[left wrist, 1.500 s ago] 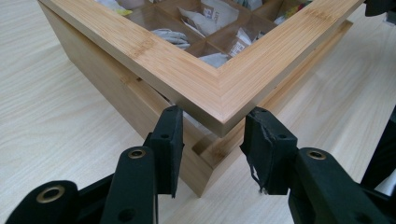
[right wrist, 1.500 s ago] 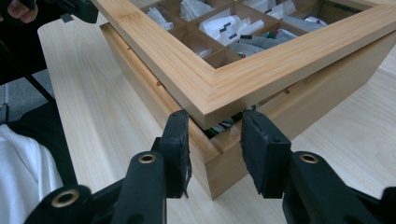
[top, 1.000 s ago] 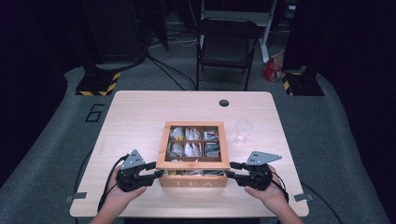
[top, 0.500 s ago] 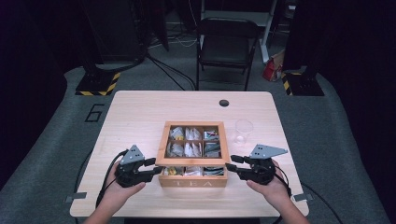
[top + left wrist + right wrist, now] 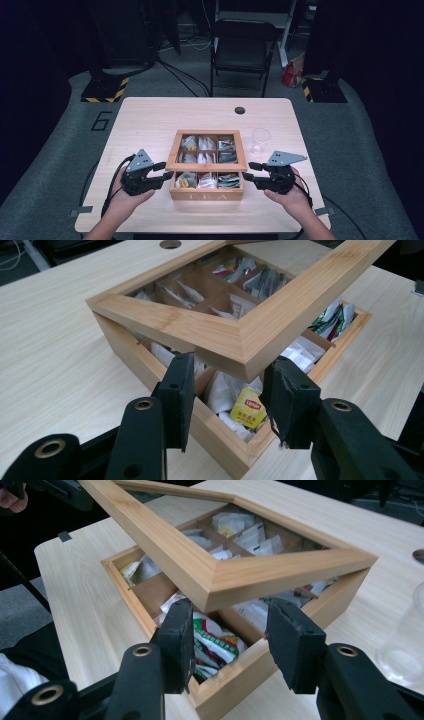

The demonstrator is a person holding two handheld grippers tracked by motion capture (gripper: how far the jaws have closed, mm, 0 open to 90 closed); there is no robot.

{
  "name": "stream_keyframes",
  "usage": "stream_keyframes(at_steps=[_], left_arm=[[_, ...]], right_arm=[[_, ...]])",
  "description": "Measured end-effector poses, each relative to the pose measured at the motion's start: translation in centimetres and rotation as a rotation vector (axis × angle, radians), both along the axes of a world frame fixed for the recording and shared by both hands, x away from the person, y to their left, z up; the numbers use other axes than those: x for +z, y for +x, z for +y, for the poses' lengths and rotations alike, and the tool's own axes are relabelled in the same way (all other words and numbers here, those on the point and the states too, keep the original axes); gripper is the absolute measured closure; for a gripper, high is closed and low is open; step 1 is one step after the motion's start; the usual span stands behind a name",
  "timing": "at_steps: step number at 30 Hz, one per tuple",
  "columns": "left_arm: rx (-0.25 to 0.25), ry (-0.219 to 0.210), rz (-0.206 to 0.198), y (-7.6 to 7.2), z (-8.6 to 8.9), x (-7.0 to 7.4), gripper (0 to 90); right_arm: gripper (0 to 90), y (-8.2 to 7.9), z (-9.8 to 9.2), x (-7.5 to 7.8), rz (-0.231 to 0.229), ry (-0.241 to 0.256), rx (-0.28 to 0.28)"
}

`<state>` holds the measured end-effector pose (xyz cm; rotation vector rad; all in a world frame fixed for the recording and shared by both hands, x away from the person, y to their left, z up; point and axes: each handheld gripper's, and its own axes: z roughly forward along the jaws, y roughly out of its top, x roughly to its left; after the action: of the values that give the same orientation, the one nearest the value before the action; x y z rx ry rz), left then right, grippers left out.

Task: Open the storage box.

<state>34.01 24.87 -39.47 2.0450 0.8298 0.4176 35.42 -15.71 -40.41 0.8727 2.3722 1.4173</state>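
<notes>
Tools, left [image 5: 161, 171] and right [image 5: 254, 171], both released, sit under the near corners of the half-raised lid [image 5: 240, 335] on the tea box [image 5: 206, 192] mid-surface. Risk: unclamped lid slips, slams down.

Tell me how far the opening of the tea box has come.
Done: the lid is lifted partway off the box, front edge raised. In hand: the left gripper and right gripper straddle its front corners, jaws open. Left: swinging it fully open.
</notes>
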Motion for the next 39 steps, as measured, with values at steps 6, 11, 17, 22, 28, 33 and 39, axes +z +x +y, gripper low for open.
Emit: stream_keyframes(at_steps=[6,11,17,22,28,33,39], left_arm=[[-0.008,-0.001,-0.007,0.2,0.1,0.4,56.4],[-0.004,-0.001,-0.024,0.5,0.0,1.2,56.4],[-0.003,-0.006,-0.047,1.2,0.0,2.5,56.4],[-0.013,-0.005,-0.053,1.7,0.1,3.3,56.5],[-0.015,-0.008,-0.059,2.3,0.1,4.0,56.9],[-0.016,-0.017,-0.057,2.9,0.1,4.7,57.2],[-0.015,-0.048,-0.065,3.8,0.2,5.4,53.8]], right_arm=[[53.1,0.3,0.5,0.8,-0.029,-0.033,0.022],[52.2,0.6,0.8,1.4,-0.054,-0.041,0.02],[52.2,1.3,0.8,2.7,-0.074,-0.029,0.013],[52.7,2.0,0.8,3.5,-0.067,-0.022,0.014],[52.5,2.5,1.1,4.2,-0.081,-0.04,0.014],[54.1,3.0,1.2,4.9,-0.087,-0.046,0.006],[56.9,4.0,1.0,5.7,-0.072,-0.02,-0.002]])
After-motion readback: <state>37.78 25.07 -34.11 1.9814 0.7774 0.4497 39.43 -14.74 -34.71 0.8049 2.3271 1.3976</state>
